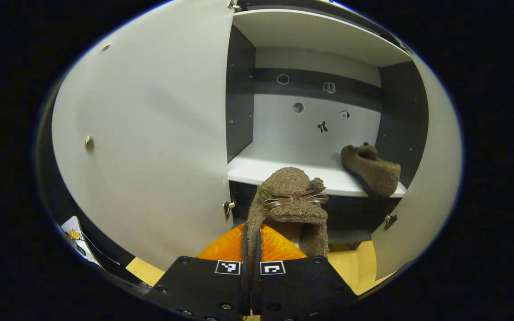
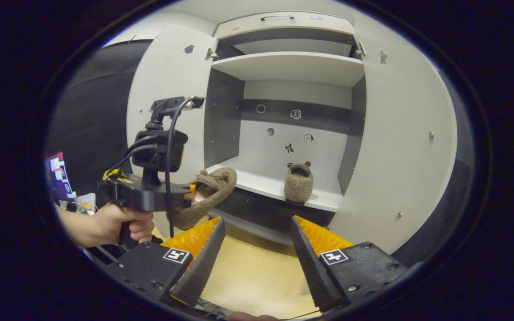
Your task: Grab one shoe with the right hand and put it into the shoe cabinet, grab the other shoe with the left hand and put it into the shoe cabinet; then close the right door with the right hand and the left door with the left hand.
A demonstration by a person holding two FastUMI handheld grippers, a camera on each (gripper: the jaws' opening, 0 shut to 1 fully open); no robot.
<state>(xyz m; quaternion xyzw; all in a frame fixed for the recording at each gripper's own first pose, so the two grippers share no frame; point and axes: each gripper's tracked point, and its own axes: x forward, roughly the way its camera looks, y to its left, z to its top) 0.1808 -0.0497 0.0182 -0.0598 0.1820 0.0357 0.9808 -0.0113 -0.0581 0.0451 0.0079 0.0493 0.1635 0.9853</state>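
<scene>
My left gripper (image 1: 250, 249) is shut on the side wall of a brown fuzzy slipper (image 1: 290, 203) with a ribbon bow, held in the air in front of the open shoe cabinet's lower shelf (image 1: 279, 171). The other brown slipper (image 1: 370, 171) lies on that shelf at its right end. In the right gripper view, my right gripper (image 2: 257, 249) stands open with nothing between its fingers, low in front of the cabinet. There the left gripper (image 2: 150, 191) carries its slipper (image 2: 208, 191) toward the shelf's (image 2: 261, 183) left end, while the shelved slipper (image 2: 298, 182) sits toe outward.
Both cabinet doors stand open: the left door (image 1: 145, 133) close beside my left gripper, the right door (image 2: 400, 133) at the right. An upper shelf (image 2: 290, 67) spans the cabinet. A person's hand (image 2: 105, 225) holds the left gripper. Pale wood floor (image 2: 252, 272) lies below.
</scene>
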